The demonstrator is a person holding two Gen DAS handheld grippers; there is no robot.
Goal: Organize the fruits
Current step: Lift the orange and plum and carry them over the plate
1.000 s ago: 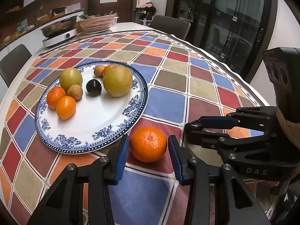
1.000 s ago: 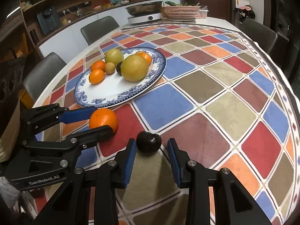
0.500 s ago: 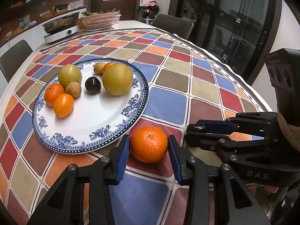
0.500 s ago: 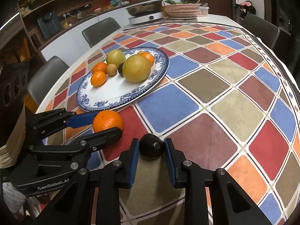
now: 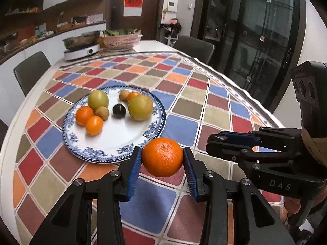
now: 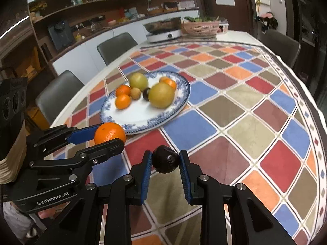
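Note:
My left gripper (image 5: pixel 162 159) is shut on an orange (image 5: pixel 162 156), held above the checked tablecloth just in front of the blue-and-white plate (image 5: pixel 106 149). The same orange (image 6: pixel 110 133) shows at the left of the right wrist view between the left gripper's fingers. My right gripper (image 6: pixel 165 163) is shut on a dark plum (image 6: pixel 165 162), lifted off the cloth. On the plate (image 6: pixel 143 120) lie several fruits: two yellow-green ones, small oranges, brownish ones and another dark plum (image 5: pixel 119 111).
An induction cooker with a pan (image 5: pixel 81 48) and a pink basket of greens (image 5: pixel 120 39) stand at the table's far end. Grey chairs (image 6: pixel 116 47) ring the table. The table edge curves along the right, by dark glass doors.
Both grippers have risen, lifting the orange and the plum off the cloth. The right gripper's jaws closed onto the plum, and the left's onto the orange.

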